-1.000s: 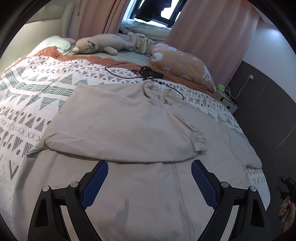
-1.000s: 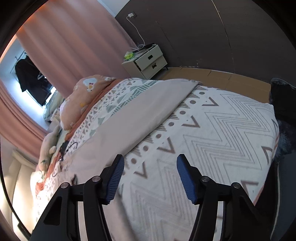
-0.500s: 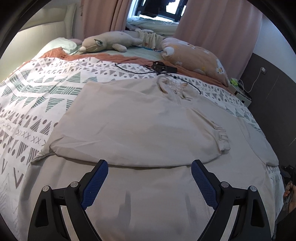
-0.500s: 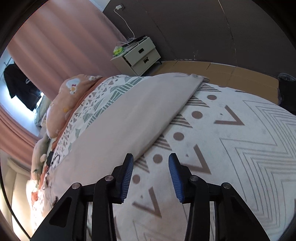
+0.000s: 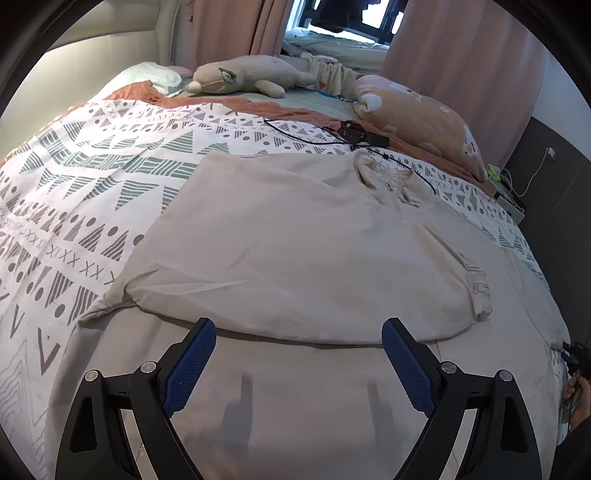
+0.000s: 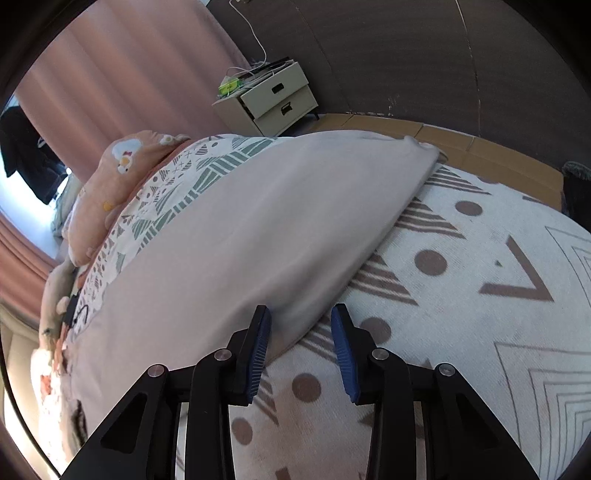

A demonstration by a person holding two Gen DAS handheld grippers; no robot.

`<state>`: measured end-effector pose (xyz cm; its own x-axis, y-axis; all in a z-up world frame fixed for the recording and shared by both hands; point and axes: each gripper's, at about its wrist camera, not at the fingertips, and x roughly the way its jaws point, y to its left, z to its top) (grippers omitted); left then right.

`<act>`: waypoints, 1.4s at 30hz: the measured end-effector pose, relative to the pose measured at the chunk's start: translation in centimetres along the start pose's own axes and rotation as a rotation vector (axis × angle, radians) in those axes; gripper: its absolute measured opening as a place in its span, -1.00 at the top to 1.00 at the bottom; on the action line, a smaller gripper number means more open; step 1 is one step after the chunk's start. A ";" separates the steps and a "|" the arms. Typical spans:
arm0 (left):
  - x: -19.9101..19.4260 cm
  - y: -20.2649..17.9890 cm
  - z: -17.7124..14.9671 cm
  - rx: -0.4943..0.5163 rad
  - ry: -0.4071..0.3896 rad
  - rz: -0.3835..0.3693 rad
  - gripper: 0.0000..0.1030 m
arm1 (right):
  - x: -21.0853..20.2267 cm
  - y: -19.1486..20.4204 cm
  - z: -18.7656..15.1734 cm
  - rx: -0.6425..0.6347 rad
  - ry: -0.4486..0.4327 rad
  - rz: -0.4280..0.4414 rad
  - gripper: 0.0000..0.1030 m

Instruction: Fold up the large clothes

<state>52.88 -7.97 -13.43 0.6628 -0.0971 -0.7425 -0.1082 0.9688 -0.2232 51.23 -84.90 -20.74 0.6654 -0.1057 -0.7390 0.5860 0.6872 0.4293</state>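
A beige garment (image 5: 314, 251) lies spread mid-frame on the patterned bed (image 5: 92, 177), pink curtains (image 6: 122, 74) behind; left gripper (image 5: 299, 343) gapes wide above it; right gripper (image 6: 301, 325), jaws just closing, straddles its edge ungripped

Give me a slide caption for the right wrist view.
Right claw closing around the edge of a beige garment on a patterned bedspread.

Soft daylight enters through the window (image 5: 347, 22) far ahead of the left hand-held gripper (image 5: 299, 332), where the panes glare white. Faint finger shadows fall on the beige garment (image 5: 314, 251) just beneath it. Both fisheye views bend strongly and darken at the rims; the right view looks slightly blurred
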 end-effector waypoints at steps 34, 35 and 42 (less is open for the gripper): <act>-1.2 2.9 1.1 -0.115 0.006 -0.111 -0.78 | -18.4 27.7 -3.8 -0.421 -0.150 0.256 0.94; -1.3 3.1 1.2 -0.122 0.006 -0.119 -0.78 | -18.5 28.5 -4.5 -0.432 -0.141 0.267 0.94; -2.2 3.8 1.5 -0.143 -0.013 -0.149 -0.78 | -17.0 34.3 -10.7 -0.545 -0.047 0.334 0.94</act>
<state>52.11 -3.71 -11.68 0.6889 -0.2334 -0.6863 -0.1110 0.9016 -0.4181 55.09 -51.84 1.01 0.7982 0.1545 -0.5823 0.0324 0.9542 0.2975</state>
